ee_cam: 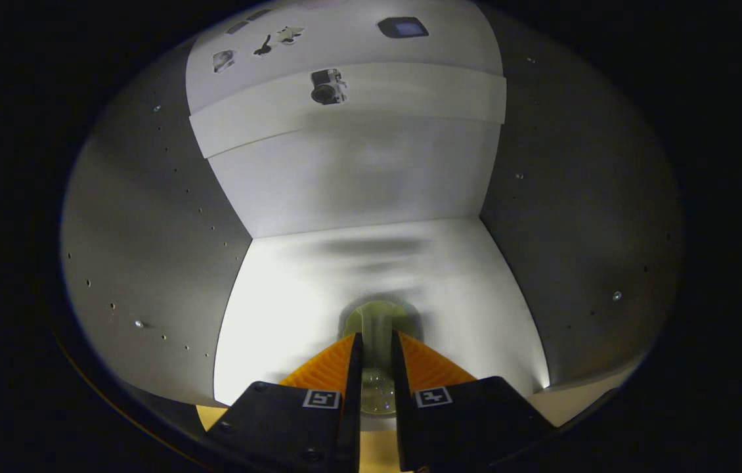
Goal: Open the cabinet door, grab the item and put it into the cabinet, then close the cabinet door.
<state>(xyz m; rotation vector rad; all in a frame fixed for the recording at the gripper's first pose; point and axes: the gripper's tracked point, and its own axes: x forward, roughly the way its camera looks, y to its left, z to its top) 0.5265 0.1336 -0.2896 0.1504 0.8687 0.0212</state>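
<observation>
I look into the open white cabinet (371,190), with its back wall ahead and grey side walls left and right. My gripper (377,341) reaches over the cabinet's white floor (279,295). Both fingers press on a pale yellow-green, glassy item (379,322) held between them. Its upper part sticks out just beyond the fingertips, above the cabinet floor, and its lower part shows in the narrow gap between the fingers. I cannot tell whether the item touches the floor.
The side walls (148,243) carry rows of small shelf-pin holes. A white shelf edge (358,105) crosses the cabinet above, with a small camera (327,86) fixed to it. A wooden front edge (574,401) lies below the cabinet floor by the fingers.
</observation>
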